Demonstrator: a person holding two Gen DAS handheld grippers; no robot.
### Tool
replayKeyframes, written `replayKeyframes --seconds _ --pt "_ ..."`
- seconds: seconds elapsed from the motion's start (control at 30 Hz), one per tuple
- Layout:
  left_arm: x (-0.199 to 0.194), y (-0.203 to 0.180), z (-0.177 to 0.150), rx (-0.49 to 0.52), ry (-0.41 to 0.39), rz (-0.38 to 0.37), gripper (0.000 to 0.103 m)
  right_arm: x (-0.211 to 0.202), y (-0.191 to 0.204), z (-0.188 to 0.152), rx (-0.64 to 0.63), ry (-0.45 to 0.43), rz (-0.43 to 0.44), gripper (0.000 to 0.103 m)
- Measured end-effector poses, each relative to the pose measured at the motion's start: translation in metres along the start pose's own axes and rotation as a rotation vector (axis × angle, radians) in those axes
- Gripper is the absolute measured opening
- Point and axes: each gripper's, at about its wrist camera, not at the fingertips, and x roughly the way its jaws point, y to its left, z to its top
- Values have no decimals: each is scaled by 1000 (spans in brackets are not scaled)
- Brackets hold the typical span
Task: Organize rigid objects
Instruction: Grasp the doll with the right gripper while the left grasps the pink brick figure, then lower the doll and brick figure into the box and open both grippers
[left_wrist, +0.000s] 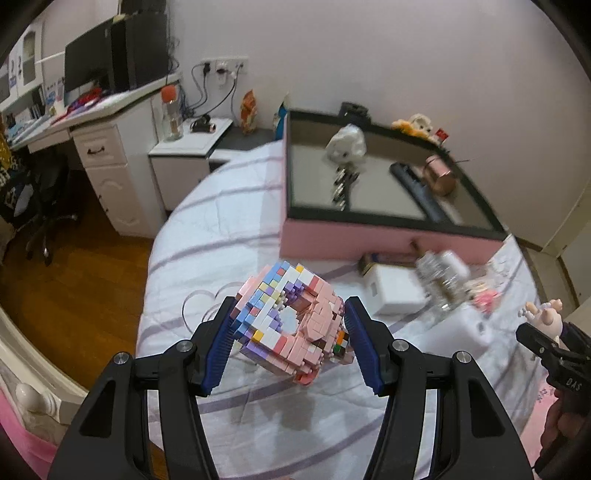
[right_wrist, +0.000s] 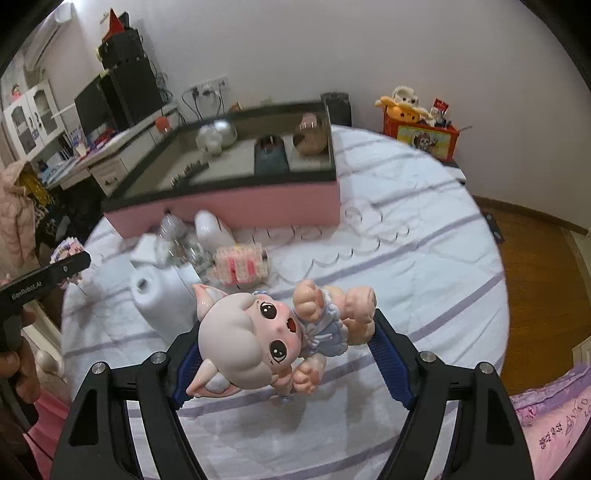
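My left gripper (left_wrist: 290, 325) is shut on a pink and pastel brick-built ring model (left_wrist: 291, 321) and holds it above the bed. My right gripper (right_wrist: 284, 347) is shut on a pink-eared doll figurine (right_wrist: 273, 339) in a blue dress, lifted over the bed. A pink box with a black rim (left_wrist: 388, 236) (right_wrist: 236, 206) lies on the bed ahead; it holds a white figure (left_wrist: 345, 146), a rose metal cup (left_wrist: 439, 175) and a dark remote (left_wrist: 417, 188). The right gripper shows at the right edge of the left wrist view (left_wrist: 546, 343).
Loose items lie in front of the box: a white charger block (left_wrist: 395, 291), a clear glittery bottle (left_wrist: 443, 277), a white bottle (right_wrist: 159, 295), a pink packet (right_wrist: 240, 266). A desk and nightstand (left_wrist: 188, 147) stand left. Wooden floor lies beyond the bed edge.
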Motion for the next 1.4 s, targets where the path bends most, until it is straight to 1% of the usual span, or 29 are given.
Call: replayKeyframes --seconds 0.1,0.27,0.37,0.47,0.53,0.7,0.77,0.9,1.0,1.07,1.1,1.13,1.17,1.27,1.33,1.4 --pt "-10 -5 13 16 -28 -5 59 -11 5 15 -11 -33 21 80" --pt "-18 -17 45 52 -68 -19 59 -19 19 56 -62 -91 30 80" --pt "-14 -24 63 71 -83 -19 59 -14 29 85 -95 -116 33 80" --pt "-3 -29 87 75 -85 -31 59 2 39 113 -115 -112 47 80" --pt "7 -32 99 79 -81 -36 59 22 44 132 -120 -89 60 80" --pt "43 -39 129 89 -53 -40 59 71 46 156 -81 -12 96 80" --pt "58 -42 136 88 -36 -45 59 92 46 163 -64 22 108 80" --pt "90 -44 145 84 8 -48 59 124 53 168 -78 90 106 80" --pt "106 -43 147 82 40 -48 60 143 56 166 -90 137 86 80" --pt "114 -45 145 103 51 -19 61 150 59 163 -106 160 89 80" --pt "118 -47 144 122 52 5 63 152 59 162 -116 166 85 80" --pt "120 -49 143 129 54 12 72 153 62 160 -131 178 82 81" --pt "121 -50 143 133 55 18 84 154 63 159 -144 188 78 81" --pt "112 -53 140 138 34 -4 99 150 67 155 -170 197 80 84" --pt "101 -55 139 149 0 19 101 143 70 153 -185 186 85 86" --pt "84 -53 138 142 -33 14 102 137 71 155 -183 171 89 86"
